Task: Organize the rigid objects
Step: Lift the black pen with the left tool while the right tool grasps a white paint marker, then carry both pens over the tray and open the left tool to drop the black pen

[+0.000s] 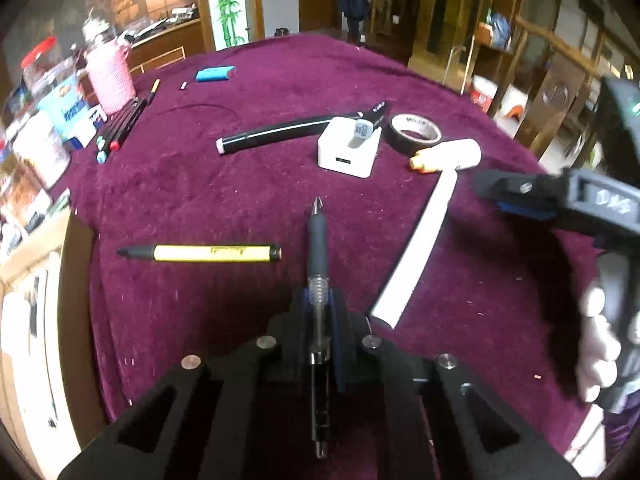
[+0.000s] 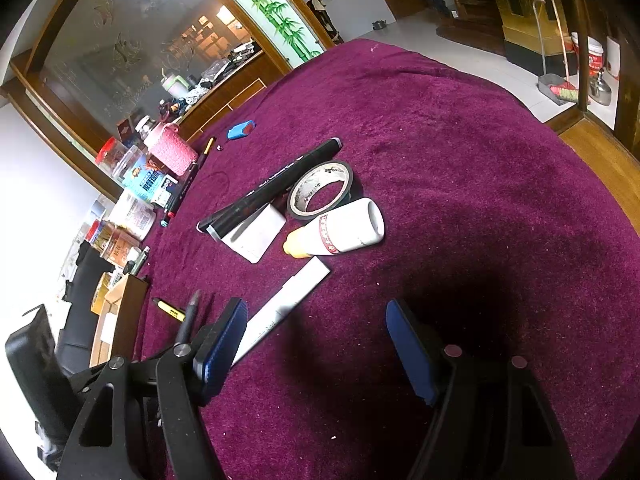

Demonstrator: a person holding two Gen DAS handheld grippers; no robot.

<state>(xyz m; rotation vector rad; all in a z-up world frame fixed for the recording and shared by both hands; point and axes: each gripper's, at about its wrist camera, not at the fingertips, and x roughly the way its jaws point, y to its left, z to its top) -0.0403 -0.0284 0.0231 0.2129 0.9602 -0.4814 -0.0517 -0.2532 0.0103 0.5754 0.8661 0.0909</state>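
Observation:
My left gripper is shut on a black gel pen, tip pointing forward above the purple cloth. A yellow pen lies left of it. A white flat stick lies to the right. Farther back are a white charger cube, a black marker, a black tape roll and a white glue bottle. My right gripper is open and empty, with the white stick beside its left pad. The held pen shows at the left of the right wrist view.
A pink cup, jars and boxes crowd the table's left edge, with several markers beside them. A blue lighter lies at the back. A cardboard box stands at the near left. The right gripper's body hovers at right.

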